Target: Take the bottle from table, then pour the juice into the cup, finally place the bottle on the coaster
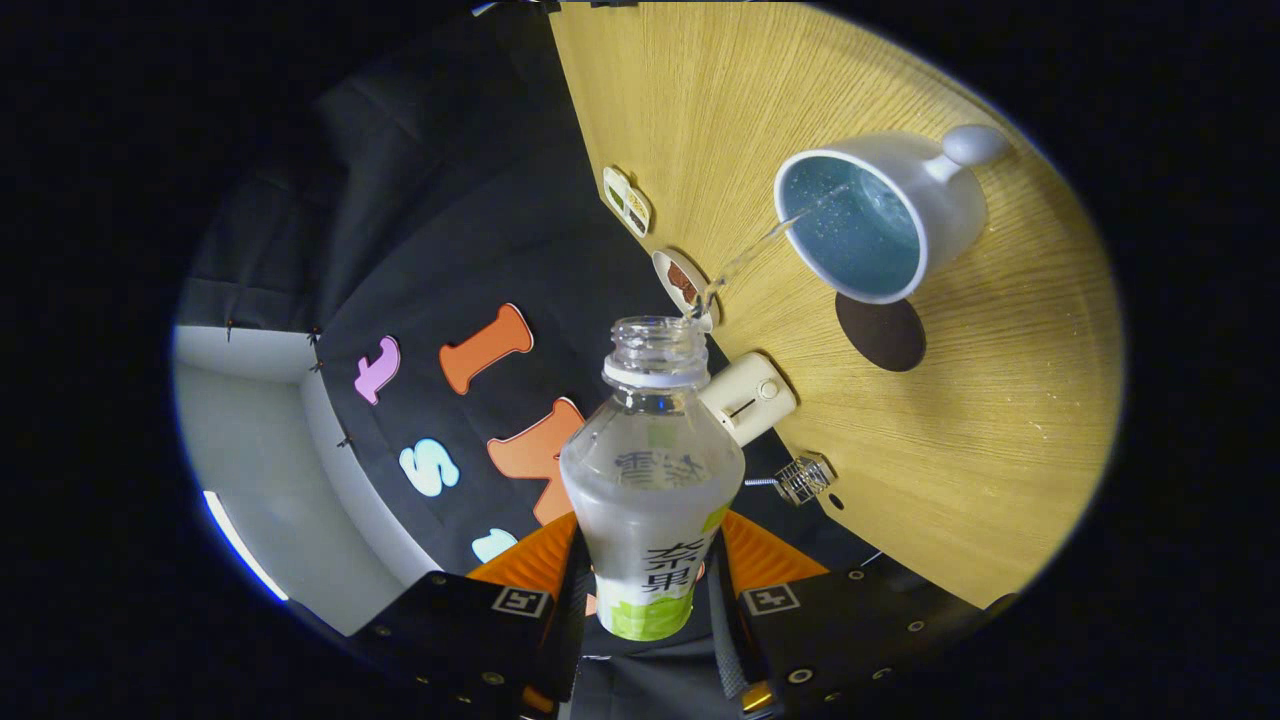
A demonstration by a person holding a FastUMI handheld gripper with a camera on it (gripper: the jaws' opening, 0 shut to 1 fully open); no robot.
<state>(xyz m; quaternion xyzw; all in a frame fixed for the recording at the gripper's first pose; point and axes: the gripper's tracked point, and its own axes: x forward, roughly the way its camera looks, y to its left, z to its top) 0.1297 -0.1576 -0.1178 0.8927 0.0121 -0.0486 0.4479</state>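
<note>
Beyond the tongs (pixel 648 600) a pale wooden bench (pixel 980 450) with fine straight grain fills the scene, tilted because the camera is rolled over; black cloth hangs behind it as the booth's wall, and a plain light-grey wall (pixel 260 470) of the room shows past the cloth's edge.

The tongs are closed on the bottle (pixel 650 480), one finger pressing each side of its lower body. It is a clear plastic bottle with a rounded shoulder, threaded neck, white collar ring and no cap, and it carries a printed white and green label.

A thin clear stream (pixel 745 262) runs from the bottle's mouth to the rim of the cup (pixel 880 215). The cup is a smooth white glazed mug with a speckled blue inside and a rounded knob handle, standing on the bench well beyond the fingers. Just beside the cup lies the coaster (pixel 882 332), a flat dark brown disc.

Along the bench's far edge sit small items: a cream rounded box (pixel 750 397), a small wire cage-like object (pixel 805 477), an oval dish (pixel 680 282) and a small packet (pixel 627 200).
</note>
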